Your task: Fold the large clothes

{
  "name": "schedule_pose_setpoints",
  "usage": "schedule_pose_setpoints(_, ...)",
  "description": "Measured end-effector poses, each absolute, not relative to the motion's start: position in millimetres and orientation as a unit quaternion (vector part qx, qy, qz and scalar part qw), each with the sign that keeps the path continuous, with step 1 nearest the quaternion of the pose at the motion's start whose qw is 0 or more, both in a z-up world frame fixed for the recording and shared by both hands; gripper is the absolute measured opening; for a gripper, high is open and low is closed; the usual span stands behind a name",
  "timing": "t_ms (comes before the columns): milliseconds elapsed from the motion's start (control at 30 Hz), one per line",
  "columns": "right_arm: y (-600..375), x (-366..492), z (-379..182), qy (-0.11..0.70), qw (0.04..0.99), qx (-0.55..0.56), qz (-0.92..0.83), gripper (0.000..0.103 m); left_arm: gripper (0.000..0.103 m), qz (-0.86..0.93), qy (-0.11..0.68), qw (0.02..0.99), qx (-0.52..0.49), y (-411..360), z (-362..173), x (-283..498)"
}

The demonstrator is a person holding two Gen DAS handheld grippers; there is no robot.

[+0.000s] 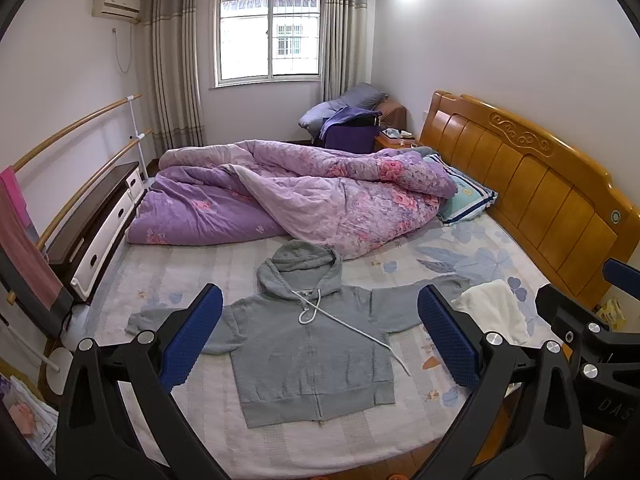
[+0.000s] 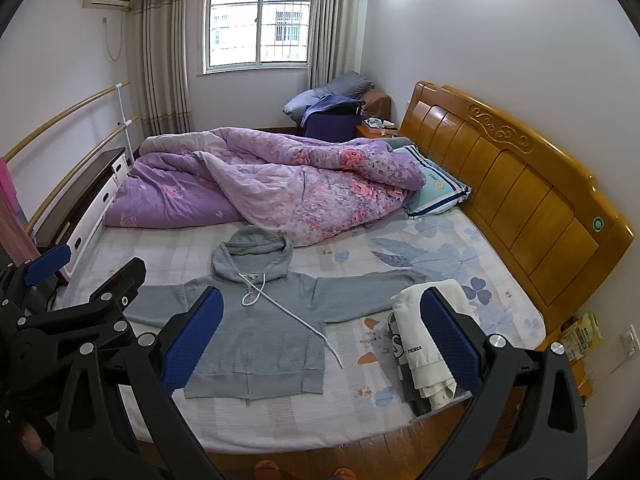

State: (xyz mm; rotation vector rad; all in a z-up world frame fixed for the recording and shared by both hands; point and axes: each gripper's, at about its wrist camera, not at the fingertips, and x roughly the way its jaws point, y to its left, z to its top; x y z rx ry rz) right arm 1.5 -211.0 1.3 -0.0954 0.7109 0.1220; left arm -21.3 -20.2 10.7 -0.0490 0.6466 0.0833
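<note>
Ahead of both grippers, the grey zip-front hooded sweatshirt (image 1: 308, 356) lies flat on the bed (image 1: 224, 440), sleeves spread left to right, hem nearest. Left gripper (image 1: 320, 336) frames its body and is nearer; right gripper (image 2: 322, 338) sits rightward, toward the folded white garment (image 2: 424, 344). Both hover above the bed's edge, fingers wide apart, holding nothing.

One grey hoodie (image 1: 308, 344) lies flat on the one bed (image 1: 200, 264), with one white drawstring (image 1: 352, 328) across its front. One purple quilt (image 1: 288, 192) is bunched at the far side, and one striped pillow (image 1: 464, 192) sits by the one wooden headboard (image 1: 532, 184). One small pile of folded clothes (image 2: 424, 340) rests near the bed's right edge; how many pieces it holds cannot be told. Two grippers show: left gripper (image 1: 320, 336) and right gripper (image 2: 322, 338), each with two blue pads spread apart. There is one window (image 1: 268, 36), two curtains, one air conditioner (image 1: 116, 6), and two wooden wall rails (image 1: 80, 148).
</note>
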Motion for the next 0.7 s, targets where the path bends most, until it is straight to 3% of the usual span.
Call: schedule_pose_setpoints(700, -224, 12, -2, 0.352, 0.933, -0.046, 0.058, 0.095, 0.098, 0.040, 0.321, 0.946, -0.024, -22, 9, -13)
